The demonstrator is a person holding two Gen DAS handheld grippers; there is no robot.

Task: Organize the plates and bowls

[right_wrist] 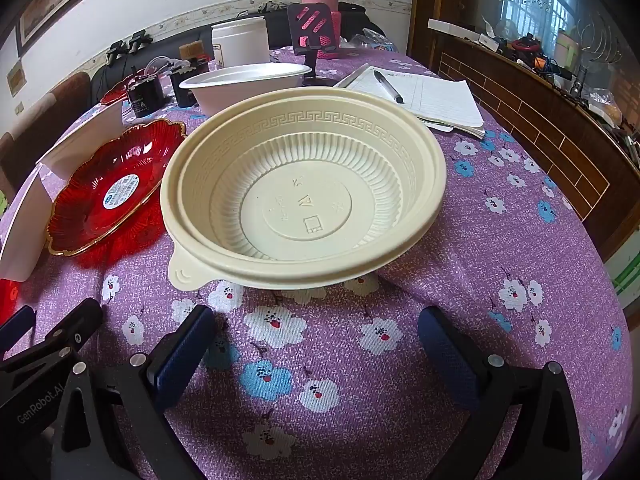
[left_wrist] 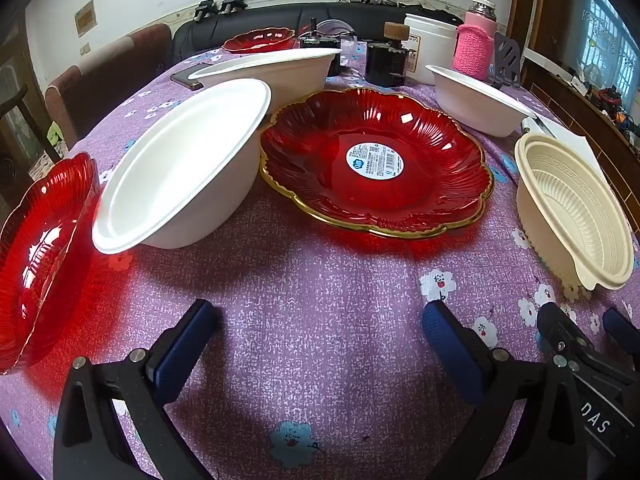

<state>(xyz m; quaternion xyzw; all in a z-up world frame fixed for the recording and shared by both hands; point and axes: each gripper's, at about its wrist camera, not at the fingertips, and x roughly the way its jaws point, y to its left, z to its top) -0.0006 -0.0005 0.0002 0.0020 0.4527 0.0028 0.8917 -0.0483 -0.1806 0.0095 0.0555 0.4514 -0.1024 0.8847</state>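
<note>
A large red gold-rimmed plate (left_wrist: 376, 164) with a round sticker lies mid-table, ahead of my left gripper (left_wrist: 316, 320), which stands open over bare cloth. A white bowl (left_wrist: 180, 164) sits left of the plate, with a red glass bowl (left_wrist: 44, 256) at the far left. Two more white bowls (left_wrist: 276, 68) (left_wrist: 476, 100) and a small red plate (left_wrist: 260, 40) stand farther back. A cream ribbed plastic bowl (right_wrist: 304, 192) sits just ahead of my right gripper (right_wrist: 316, 320), also open and empty. In the right wrist view the red plate (right_wrist: 112, 196) lies to its left.
The table (right_wrist: 500, 240) wears a purple flowered cloth. At the back stand a white tub (right_wrist: 240, 44), a pink-sleeved bottle (left_wrist: 474, 44), black devices (left_wrist: 386, 60) and a phone stand (right_wrist: 312, 32). A notepad with a pen (right_wrist: 420, 96) lies back right. A phone (left_wrist: 186, 78) lies back left.
</note>
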